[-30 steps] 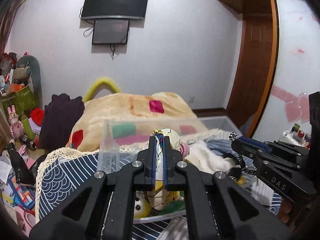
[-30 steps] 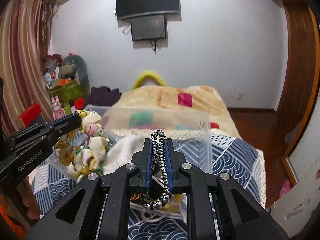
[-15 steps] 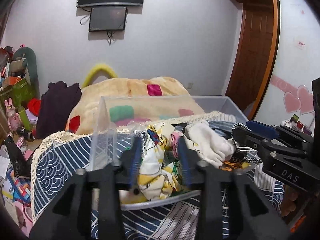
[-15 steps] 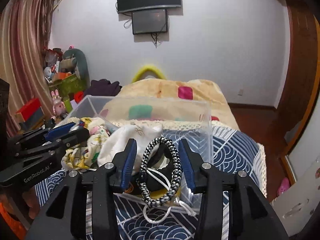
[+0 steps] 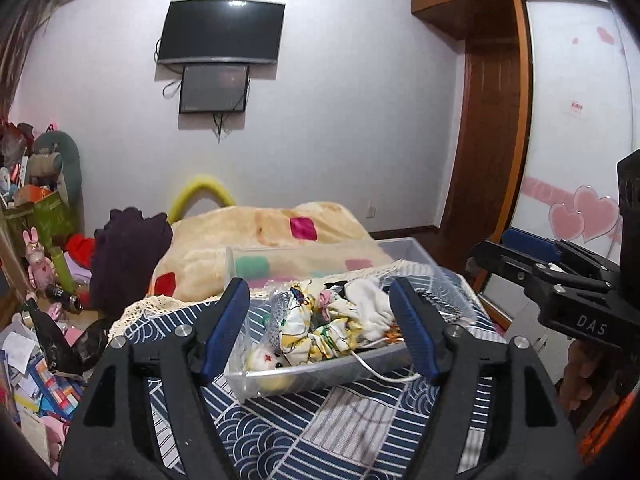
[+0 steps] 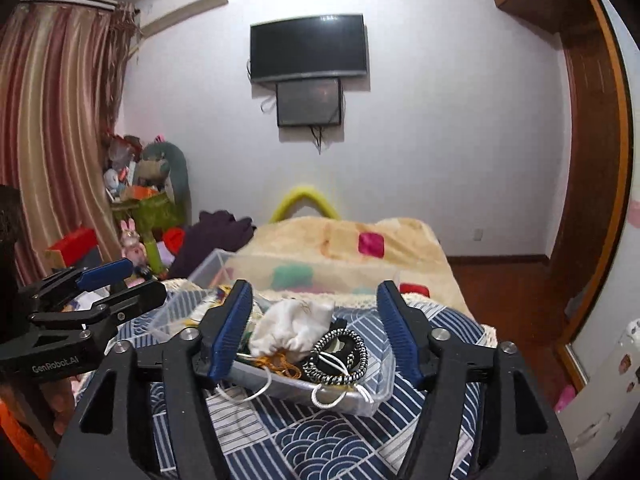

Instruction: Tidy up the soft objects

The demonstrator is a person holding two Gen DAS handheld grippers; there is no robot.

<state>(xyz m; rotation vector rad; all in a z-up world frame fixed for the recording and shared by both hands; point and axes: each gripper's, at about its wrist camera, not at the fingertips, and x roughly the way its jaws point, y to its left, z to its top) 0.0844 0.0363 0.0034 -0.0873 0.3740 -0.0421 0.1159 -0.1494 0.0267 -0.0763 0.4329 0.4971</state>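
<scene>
A clear plastic bin [image 5: 360, 372] sits on the blue patterned cloth [image 5: 304, 432]. In it lie a yellow floral cloth [image 5: 320, 328], a white pouch [image 5: 370, 308] and, in the right wrist view, a black-and-white braided band [image 6: 340, 356] beside the white pouch [image 6: 296, 324]. My left gripper [image 5: 320, 332] is open and empty, pulled back in front of the bin. My right gripper [image 6: 314, 336] is open and empty, in front of the bin [image 6: 372, 396]. Each gripper shows in the other's view, the right one [image 5: 532, 256] and the left one [image 6: 108, 284].
Behind the bin lies a cream blanket [image 5: 280, 232] with coloured squares. A dark purple garment [image 5: 128, 256] and cluttered toys and boxes [image 5: 36, 280] are at the left. A wooden door [image 5: 484, 136] and wardrobe [image 5: 580, 120] stand at the right. White cords [image 6: 332, 396] hang over the bin's front rim.
Both grippers opened: the left let go of the floral cloth, the right let go of the braided band. Both items now lie in the bin, and both grippers have drawn back.
</scene>
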